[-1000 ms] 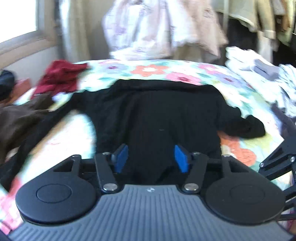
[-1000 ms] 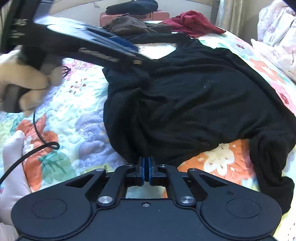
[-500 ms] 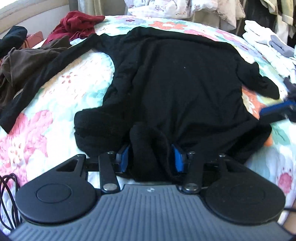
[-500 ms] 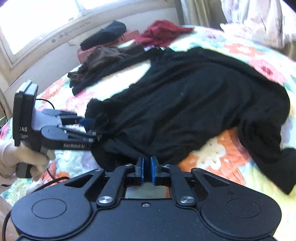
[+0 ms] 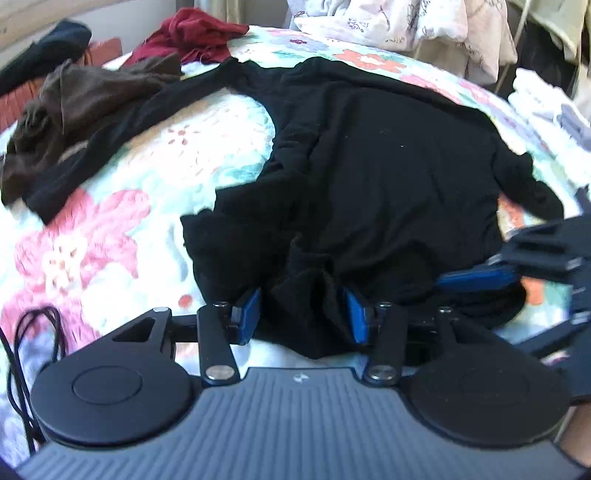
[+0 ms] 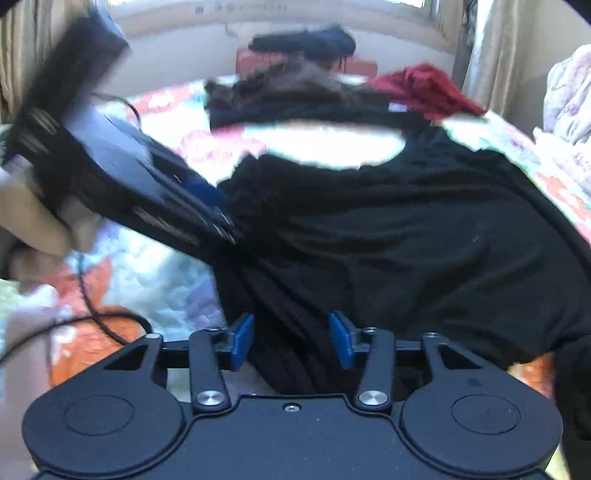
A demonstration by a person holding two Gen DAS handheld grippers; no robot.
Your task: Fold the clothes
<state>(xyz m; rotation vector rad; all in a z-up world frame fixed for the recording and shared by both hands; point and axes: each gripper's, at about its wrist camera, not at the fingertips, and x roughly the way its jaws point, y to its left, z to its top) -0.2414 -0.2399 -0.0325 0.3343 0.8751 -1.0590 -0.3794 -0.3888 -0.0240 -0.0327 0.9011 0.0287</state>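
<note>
Bed (image 5: 122,177): floral quilt under everything, spreading out ahead of both grippers and to their sides.
Black top (image 5: 388,166): lies spread on the bed straight ahead of both grippers, body fairly flat; one long sleeve runs away to the far left of the left gripper, the other ends in a dark cuff to its far right. Its near hem is bunched and reaches in between the pads of each gripper.
Brown garment (image 5: 74,107): crumpled heap far ahead and to the left of the left gripper, partly lying on the long sleeve.
Red garment (image 5: 192,33): bunched at the far edge of the bed, beyond the brown one.
Pale laundry (image 5: 388,22): piled beyond the far side of the bed, ahead and right of the left gripper.
Left gripper (image 5: 301,310): about half open; its jaws have just closed in and now sit against a thick fold of hem, which fills the gap and looks pinched.
Right gripper (image 6: 291,336): about half open; jaws have just been opening. Pleated hem runs between the blue pads, with a sliver of space beside each, so it looks let go. In the left view it shows blurred at the right, low over the hem.
Cable (image 5: 26,354): black loops on the quilt, left of the left gripper.
</note>
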